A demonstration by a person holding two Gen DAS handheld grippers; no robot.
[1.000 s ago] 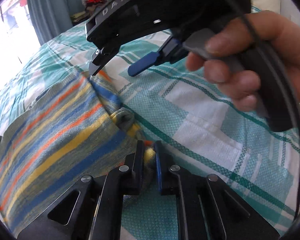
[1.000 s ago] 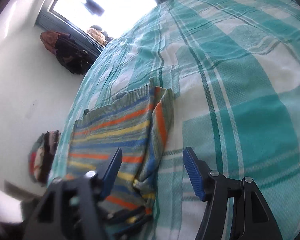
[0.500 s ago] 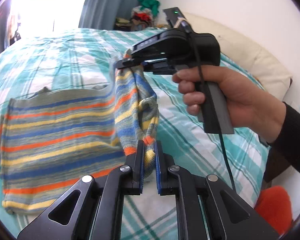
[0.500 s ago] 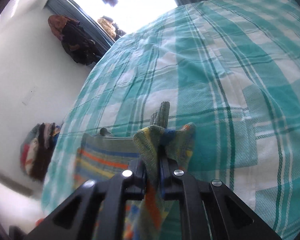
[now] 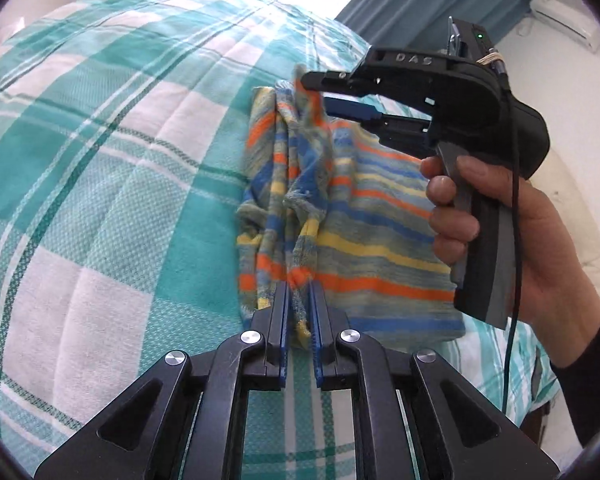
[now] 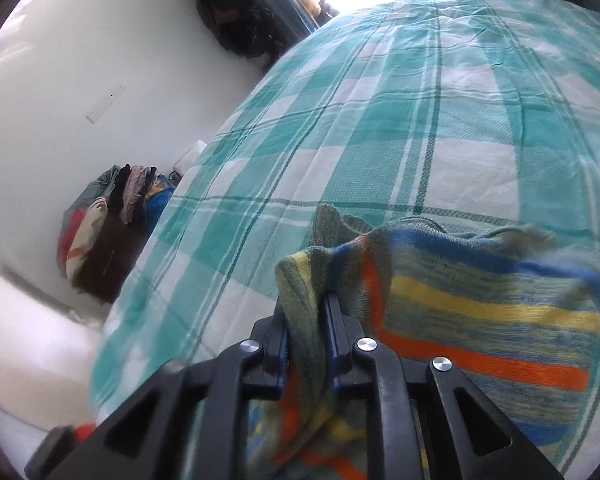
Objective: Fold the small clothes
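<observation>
A small striped knit garment [image 5: 364, 216] in orange, blue, yellow and grey hangs bunched above the teal plaid bed [image 5: 100, 184]. My left gripper [image 5: 299, 292] is shut on its lower edge. My right gripper [image 5: 320, 94] shows in the left wrist view, held by a hand, shut on the top edge of the garment. In the right wrist view my right gripper [image 6: 305, 312] pinches a fold of the garment [image 6: 480, 304], which spreads out to the right over the bed [image 6: 380, 128].
A pile of folded clothes [image 6: 112, 232] sits on the floor against the white wall at the left. Dark clothes [image 6: 236, 12] hang near the bright window. A blue-grey curtain [image 5: 428, 12] hangs behind the bed.
The right gripper went from open over the garment to shut on its edge. Both grippers have lifted that side and carried it across, so the garment now hangs bunched between them.
</observation>
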